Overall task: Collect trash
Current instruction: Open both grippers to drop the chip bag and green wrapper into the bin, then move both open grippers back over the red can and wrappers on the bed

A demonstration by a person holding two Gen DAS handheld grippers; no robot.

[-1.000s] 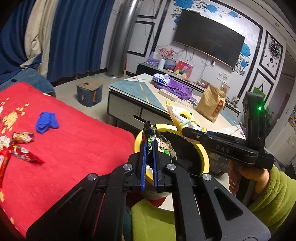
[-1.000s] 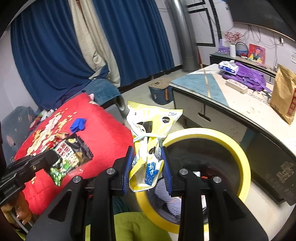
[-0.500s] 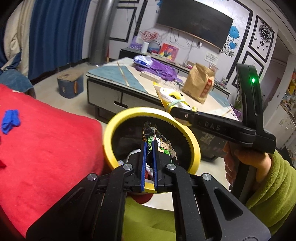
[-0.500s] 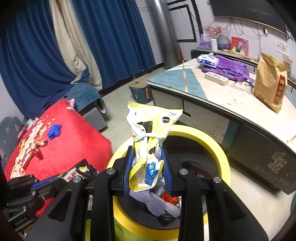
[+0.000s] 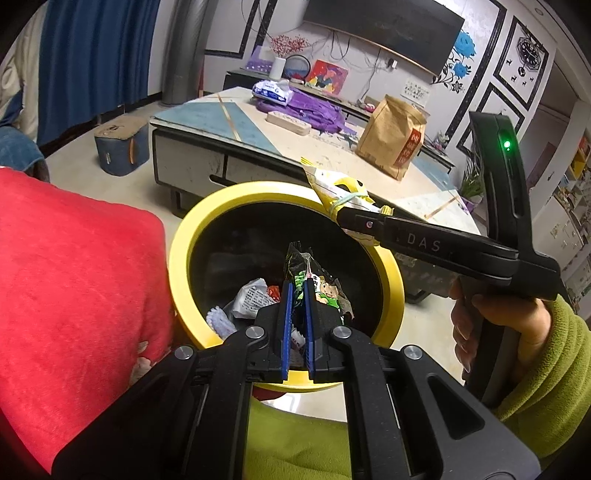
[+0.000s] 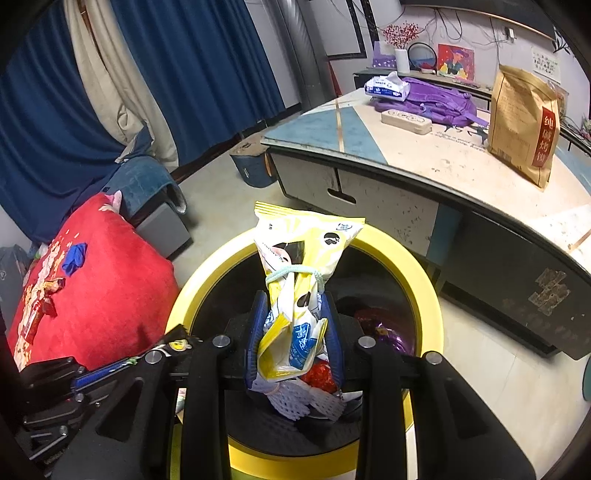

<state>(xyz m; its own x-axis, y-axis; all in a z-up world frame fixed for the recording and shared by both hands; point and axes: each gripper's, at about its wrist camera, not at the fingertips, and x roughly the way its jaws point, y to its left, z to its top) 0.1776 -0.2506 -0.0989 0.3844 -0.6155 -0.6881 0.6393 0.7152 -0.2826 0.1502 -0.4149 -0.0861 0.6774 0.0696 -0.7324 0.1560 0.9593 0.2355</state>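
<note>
Over yellow bin (image 5: 177, 258) | left fingers (image 5: 296, 295) pinch dark wrapper (image 5: 314, 280) | right fingers (image 6: 294, 325) clamp yellow bag (image 6: 295, 251) | floor seemingly tile (image 6: 221, 192)

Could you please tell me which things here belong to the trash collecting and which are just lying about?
Part of the job:
yellow bin
dark wrapper in left gripper
yellow bag in right gripper

Lying about:
brown paper bag
purple backpack
tissue pack

Pale floor (image 6: 229, 192). Blue curtains (image 6: 207, 59) with a cream drape (image 6: 107, 74) on the far wall. Low counter (image 6: 436, 155), blue and cream top, scuffed. Dark television (image 5: 384, 26) mounted on white panelled wall (image 5: 517, 66). Red-covered sofa (image 5: 74, 277) at left.
</note>
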